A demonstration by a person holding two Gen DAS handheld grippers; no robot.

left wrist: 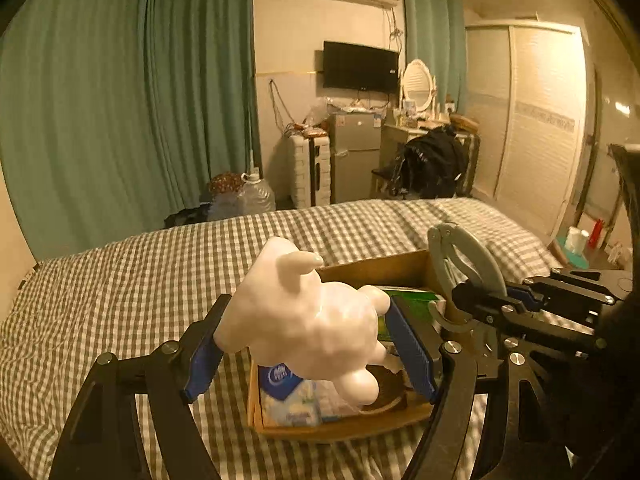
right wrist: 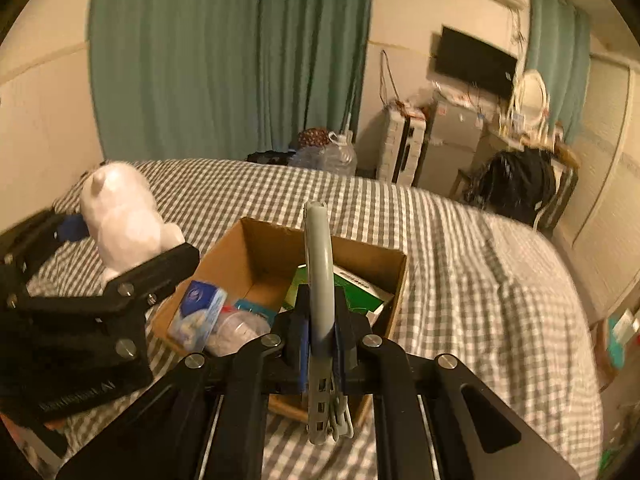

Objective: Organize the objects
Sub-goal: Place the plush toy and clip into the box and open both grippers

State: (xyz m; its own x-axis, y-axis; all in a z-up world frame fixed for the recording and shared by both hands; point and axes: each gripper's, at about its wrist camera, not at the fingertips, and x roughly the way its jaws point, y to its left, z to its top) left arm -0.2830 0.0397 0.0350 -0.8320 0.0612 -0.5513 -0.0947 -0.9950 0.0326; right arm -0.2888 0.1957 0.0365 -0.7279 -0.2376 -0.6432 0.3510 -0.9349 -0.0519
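Two claws, each grasping one item — left claw (left wrist: pixel 310 344) white figurine (left wrist: pixel 308 320), right claw (right wrist: pixel 322 336) grey hanger (right wrist: pixel 320 264) — over one cardboard box (right wrist: pixel 260 248).

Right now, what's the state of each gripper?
Left gripper: shut on the white figurine.
Right gripper: shut on the grey tool.

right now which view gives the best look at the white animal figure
The left wrist view: the glossy white animal-shaped figure fills the centre, clamped between the left hand-held gripper's blue pads above the open cardboard box. The right wrist view shows it only small, blurred and at the left edge.
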